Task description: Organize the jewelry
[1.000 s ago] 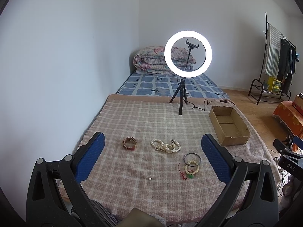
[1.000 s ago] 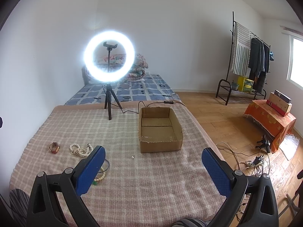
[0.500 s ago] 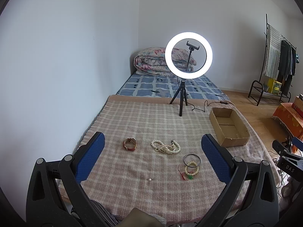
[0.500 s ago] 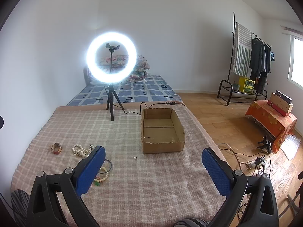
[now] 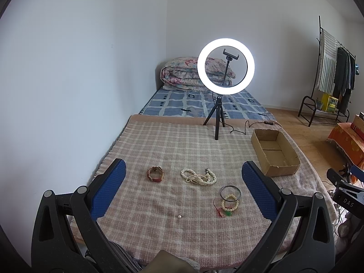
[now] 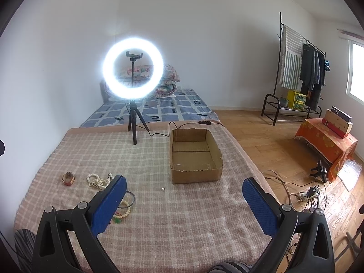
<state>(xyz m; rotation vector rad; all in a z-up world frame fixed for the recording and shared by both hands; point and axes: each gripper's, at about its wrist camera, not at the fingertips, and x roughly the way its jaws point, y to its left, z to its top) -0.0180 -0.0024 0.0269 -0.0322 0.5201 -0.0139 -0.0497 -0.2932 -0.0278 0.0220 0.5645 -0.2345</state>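
Note:
Jewelry lies on a plaid blanket: a brown leather bracelet, a white pearl necklace, a dark bangle, a cream bead bracelet with red cord and a lone pearl. An empty cardboard box sits at the right. My left gripper hovers open above the jewelry, holding nothing. My right gripper hangs open in front of the box; its left finger hides part of the bangle and the bead bracelet. The bracelet, necklace and pearl show too.
A lit ring light on a tripod stands at the blanket's far edge, its cable trailing toward the box. A blue mattress with a folded quilt lies behind. A clothes rack, an orange-covered stand and floor cables are on the right.
Both views have drifted slightly; the right wrist view has shifted so the box and ring light sit further right. Both grippers stay open and the jewelry has not moved.

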